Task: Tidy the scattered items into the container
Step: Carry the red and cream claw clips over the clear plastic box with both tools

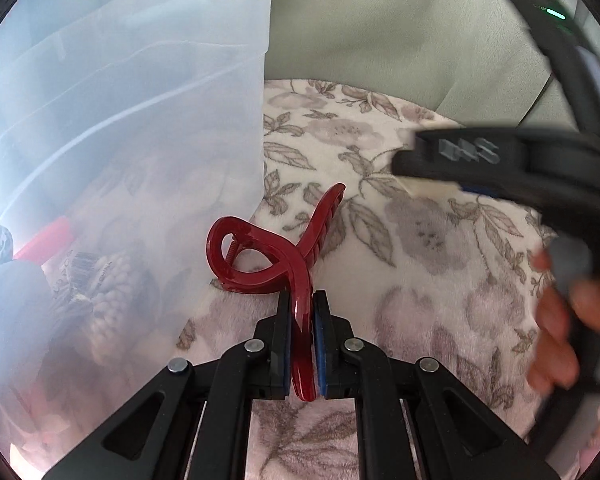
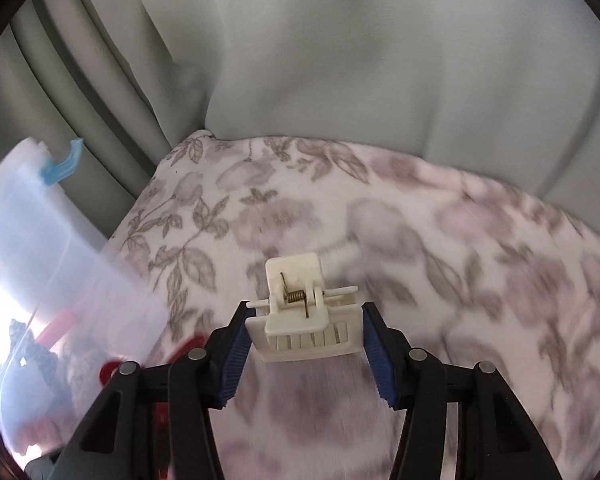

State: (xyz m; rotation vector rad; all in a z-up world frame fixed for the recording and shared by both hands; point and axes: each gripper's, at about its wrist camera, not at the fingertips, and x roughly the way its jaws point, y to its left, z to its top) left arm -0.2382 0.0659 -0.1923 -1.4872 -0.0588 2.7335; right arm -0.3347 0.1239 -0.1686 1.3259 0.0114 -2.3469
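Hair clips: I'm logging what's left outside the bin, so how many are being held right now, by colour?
Red hair clip, in the left gripper: 1
White hair clip, in the right gripper: 1
Total: 2, both outside the clear container.

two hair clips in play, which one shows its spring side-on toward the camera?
The white rectangular hair clip in the right hand-held gripper: its coil spring faces the lens. The dark red claw clip, pinched in the left hand-held gripper, is looped and curved.
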